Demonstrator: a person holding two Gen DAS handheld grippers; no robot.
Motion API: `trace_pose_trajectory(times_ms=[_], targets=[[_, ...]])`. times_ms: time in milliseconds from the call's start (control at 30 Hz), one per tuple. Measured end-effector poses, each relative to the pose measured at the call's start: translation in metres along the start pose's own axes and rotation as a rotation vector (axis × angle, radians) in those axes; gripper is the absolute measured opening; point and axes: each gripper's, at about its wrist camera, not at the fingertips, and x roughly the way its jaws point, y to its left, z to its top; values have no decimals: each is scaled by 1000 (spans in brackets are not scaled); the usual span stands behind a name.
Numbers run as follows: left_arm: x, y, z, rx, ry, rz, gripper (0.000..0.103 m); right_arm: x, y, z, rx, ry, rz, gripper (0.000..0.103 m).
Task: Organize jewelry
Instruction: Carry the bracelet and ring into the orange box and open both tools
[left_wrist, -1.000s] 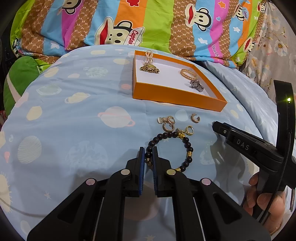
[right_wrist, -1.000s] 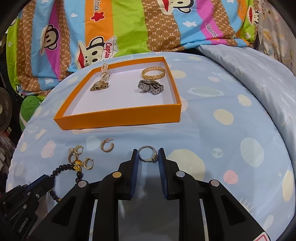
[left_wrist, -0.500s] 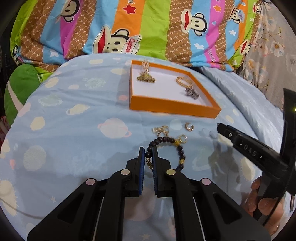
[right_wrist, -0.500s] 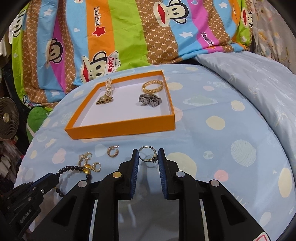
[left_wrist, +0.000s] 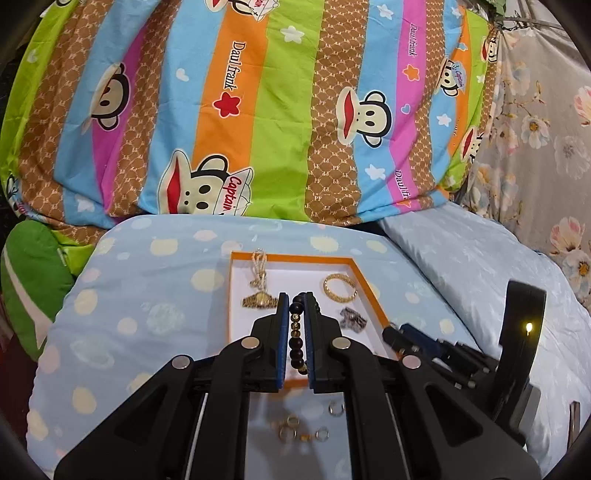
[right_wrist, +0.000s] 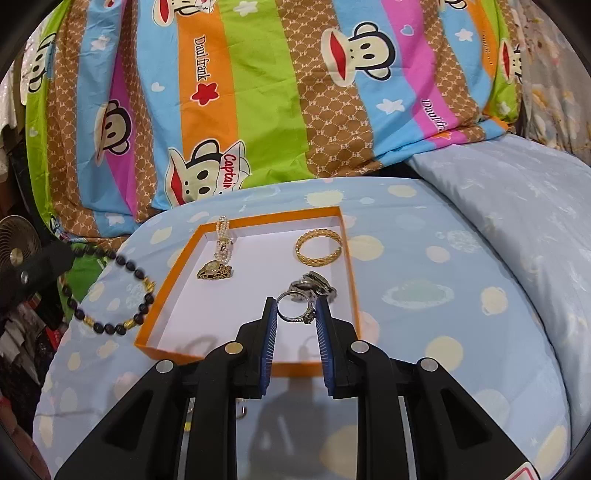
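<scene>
My left gripper (left_wrist: 296, 300) is shut on a black bead bracelet (left_wrist: 295, 332) with gold beads, lifted above the near part of the orange tray (left_wrist: 373, 293); the bracelet hangs in the air at the left of the right wrist view (right_wrist: 110, 295). My right gripper (right_wrist: 294, 303) is shut on a silver ring (right_wrist: 295, 308), held over the tray's (right_wrist: 155, 306) near right part. In the tray lie a gold watch with pearl strap (right_wrist: 218, 258), a gold bangle (right_wrist: 319, 247) and a silver watch (right_wrist: 314, 282).
Several small gold and silver earrings (left_wrist: 295, 430) lie on the blue spotted bedding (left_wrist: 147, 314) in front of the tray. A striped monkey-print quilt (left_wrist: 277, 110) rises behind. A fan (right_wrist: 16, 254) stands far left.
Both grippers have lifted and moved forward over the tray. The bead bracelet has come off the bedding in the left gripper; the ring stays in the right gripper.
</scene>
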Motion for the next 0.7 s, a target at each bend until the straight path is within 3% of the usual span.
trace_pose_trajectory(times_ms=[233,433,467,500,533,567,700], targets=[[64,7,-6,-16,86,27,7,33,-1,-3,0,53,2,20],[83,10,-19,-6,97,47,8,43,-5,-7,9,61,-1,22],[83,10,-20,-7,92,63,17,42,-6,-7,16,55,-5,23],[83,11,-21,-6,85,85,38,40,-9,-8,26,47,-2,29],[81,12,-21,-8,75,94,46,38,-11,-8,35,37,2,31],[77,14,-21,-18,53,100,50,35,-12,-8,42,27,2,31],[58,23,-20,-43,27,98,50,15,-15,-14,46,-18,-4,31]])
